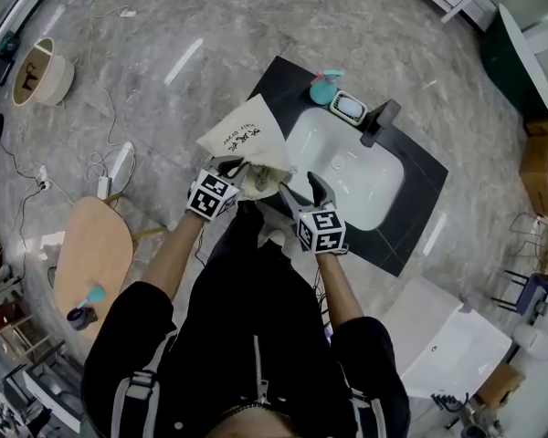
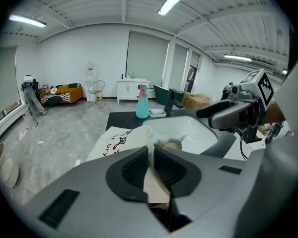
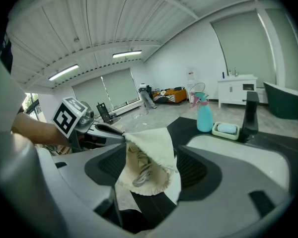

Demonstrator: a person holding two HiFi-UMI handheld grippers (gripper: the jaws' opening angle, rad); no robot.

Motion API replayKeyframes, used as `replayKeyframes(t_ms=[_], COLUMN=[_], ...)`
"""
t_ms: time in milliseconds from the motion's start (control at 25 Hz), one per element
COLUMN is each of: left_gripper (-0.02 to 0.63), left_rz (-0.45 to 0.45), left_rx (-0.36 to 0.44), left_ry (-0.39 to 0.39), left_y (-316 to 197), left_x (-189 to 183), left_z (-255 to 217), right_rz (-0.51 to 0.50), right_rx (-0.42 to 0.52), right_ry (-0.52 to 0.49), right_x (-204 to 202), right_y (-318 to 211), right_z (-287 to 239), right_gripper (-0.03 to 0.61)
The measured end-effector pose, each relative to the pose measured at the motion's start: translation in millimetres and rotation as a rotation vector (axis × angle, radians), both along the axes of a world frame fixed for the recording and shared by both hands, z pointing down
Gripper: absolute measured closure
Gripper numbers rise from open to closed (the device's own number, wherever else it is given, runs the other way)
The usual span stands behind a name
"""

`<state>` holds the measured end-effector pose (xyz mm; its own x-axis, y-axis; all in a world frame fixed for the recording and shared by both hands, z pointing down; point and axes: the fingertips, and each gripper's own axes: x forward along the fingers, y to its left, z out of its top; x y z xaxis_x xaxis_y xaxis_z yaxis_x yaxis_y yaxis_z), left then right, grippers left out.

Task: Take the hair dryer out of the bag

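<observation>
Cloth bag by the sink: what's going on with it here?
A person with a gripper in each hand is working on a cream cloth bag beside a white sink. The left gripper is shut on the bag's rim, holding the mouth up. The right gripper is open, the bag's mouth between its jaws but not pinched. Something grey shows inside; the hair dryer isn't out yet.

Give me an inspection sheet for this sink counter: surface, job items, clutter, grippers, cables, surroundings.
Surface: black counter with a white sink.
Job's things: cloth bag on the counter's corner; grey cord loop shows inside; hair dryer itself not seen.
Clutter: spray bottle, soap dish, faucet by the sink.
Grippers: left gripper shut on the bag's rim; right gripper open, bag mouth between its jaws.
Cables: floor cables.
Surroundings: wooden stool, basket, cardboard boxes.
</observation>
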<state>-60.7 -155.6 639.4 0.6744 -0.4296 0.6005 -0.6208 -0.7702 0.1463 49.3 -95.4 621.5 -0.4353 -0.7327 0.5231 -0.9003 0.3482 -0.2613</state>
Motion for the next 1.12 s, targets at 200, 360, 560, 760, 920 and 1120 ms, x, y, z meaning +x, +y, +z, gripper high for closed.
replayKeyframes(t_ms=[200,360,560,760,920,1120], left_gripper=[0.56,0.56,0.56,0.56,0.561,0.561], left_rz=[-0.007,-0.008,0.012,0.023,0.025,0.025], left_rx=[-0.011,-0.016,-0.021,-0.032,-0.041,-0.049], left_ry=[0.008,0.019,0.02,0.019,0.023,0.023], left_y=[-3,-7,-4,-2,0,2], left_x=[-4,-6,-6,-9,-9,-9], left_z=[1,0,0,3,5,9], right_rz=[-0.045,-0.051,-0.033,0.009,0.01,0.023], right_rx=[-0.096,-0.177,-0.287,-0.368,-0.403,-0.423], right_ry=[-0.021,-0.083,-0.179,-0.26,-0.273,-0.264], right_x=[-20,-35,-48,-53,-59,-66], right_y=[5,7,7,2,-2,-13], right_z=[28,51,82,105,119,132], right_gripper=[0.258,0.261,0.273,0.301,0.308,0.314])
